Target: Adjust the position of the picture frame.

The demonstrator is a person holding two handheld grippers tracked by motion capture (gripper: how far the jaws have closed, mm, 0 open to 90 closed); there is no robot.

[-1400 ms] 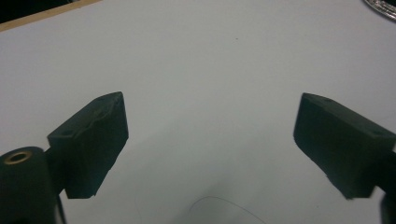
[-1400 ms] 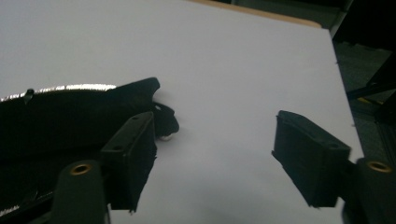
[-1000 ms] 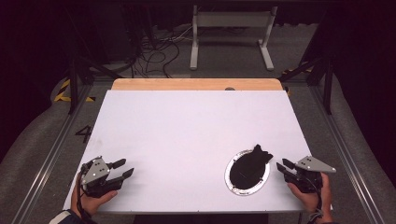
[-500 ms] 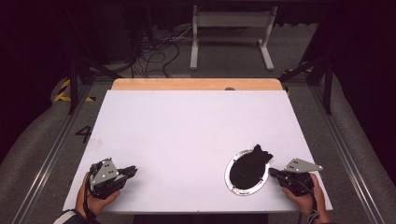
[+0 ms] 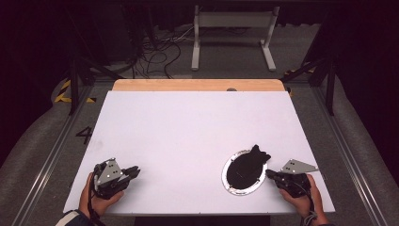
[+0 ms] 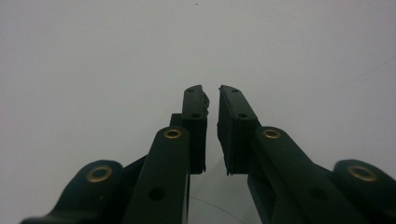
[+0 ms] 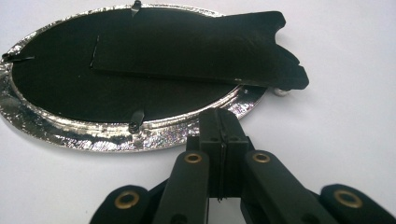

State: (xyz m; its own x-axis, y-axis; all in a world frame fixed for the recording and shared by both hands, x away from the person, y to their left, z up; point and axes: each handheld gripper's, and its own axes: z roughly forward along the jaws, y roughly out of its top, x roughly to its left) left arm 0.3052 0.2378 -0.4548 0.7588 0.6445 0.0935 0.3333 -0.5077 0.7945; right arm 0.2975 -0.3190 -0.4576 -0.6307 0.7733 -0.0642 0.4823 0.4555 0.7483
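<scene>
I have the oval silver-rimmed picture frame lying face down on the white table top, toward the near right part of it, and I place everything else from it. Its black backing board carries a flat black easel stand that pokes out past the rim on the far side.

My right gripper sits just beside the frame's near right edge, held in the right hand. In the right gripper view its jaws are pressed together with nothing between them, and their tips are right at the crinkled metal rim; I cannot tell whether they touch it.

My left gripper is well apart from the frame, off to its left near the table's front edge, held in the left hand. Its jaws stand slightly spread, a narrow gap between the pads, over bare table.
</scene>
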